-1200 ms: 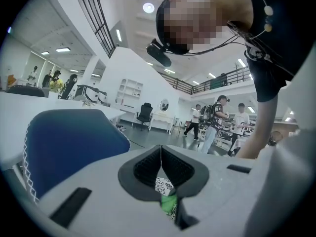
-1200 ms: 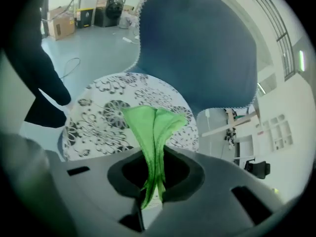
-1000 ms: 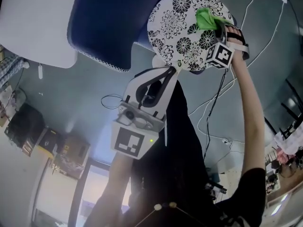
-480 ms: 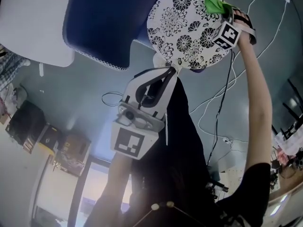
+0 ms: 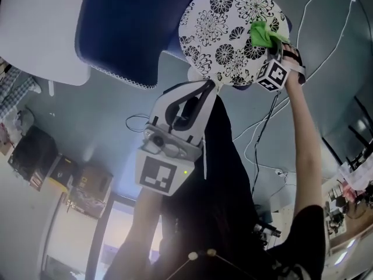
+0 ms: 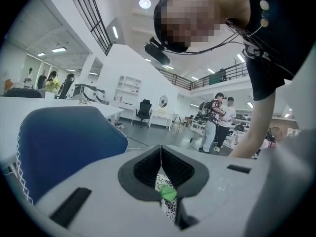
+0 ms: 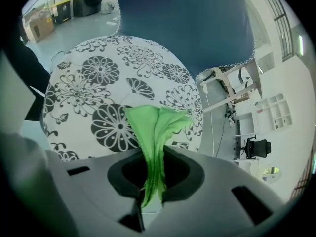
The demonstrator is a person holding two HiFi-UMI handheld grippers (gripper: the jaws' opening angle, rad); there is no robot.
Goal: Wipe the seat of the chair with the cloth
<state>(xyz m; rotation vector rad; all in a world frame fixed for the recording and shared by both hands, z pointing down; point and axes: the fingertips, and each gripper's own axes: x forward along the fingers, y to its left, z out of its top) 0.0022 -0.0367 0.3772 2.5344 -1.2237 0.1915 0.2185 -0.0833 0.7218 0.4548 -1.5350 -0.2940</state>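
Observation:
The chair's round seat [image 5: 224, 34] is white with black flowers and fills the top of the head view; it also spreads across the right gripper view as the seat [image 7: 98, 83]. A green cloth [image 5: 262, 34] lies bunched on its right part. My right gripper [image 5: 274, 54] is shut on the cloth [image 7: 155, 137], whose free end fans out over the seat. My left gripper [image 5: 201, 89] hangs lower at centre, jaws together with nothing in them; in its own view the left gripper [image 6: 160, 154] frames a sliver of seat and the cloth [image 6: 168, 193].
A dark blue cushioned chair [image 5: 131, 22] stands left of the seat, next to a white table [image 5: 35, 28]. Cables [image 5: 262, 139] trail over the grey floor. Boxes [image 5: 81, 188] sit at lower left. Several people [image 6: 219, 117] stand far off in the hall.
My right gripper swept the cloth toward the seat's upper right edge, then came back down and left onto the seat's right part. The left gripper has stayed still.

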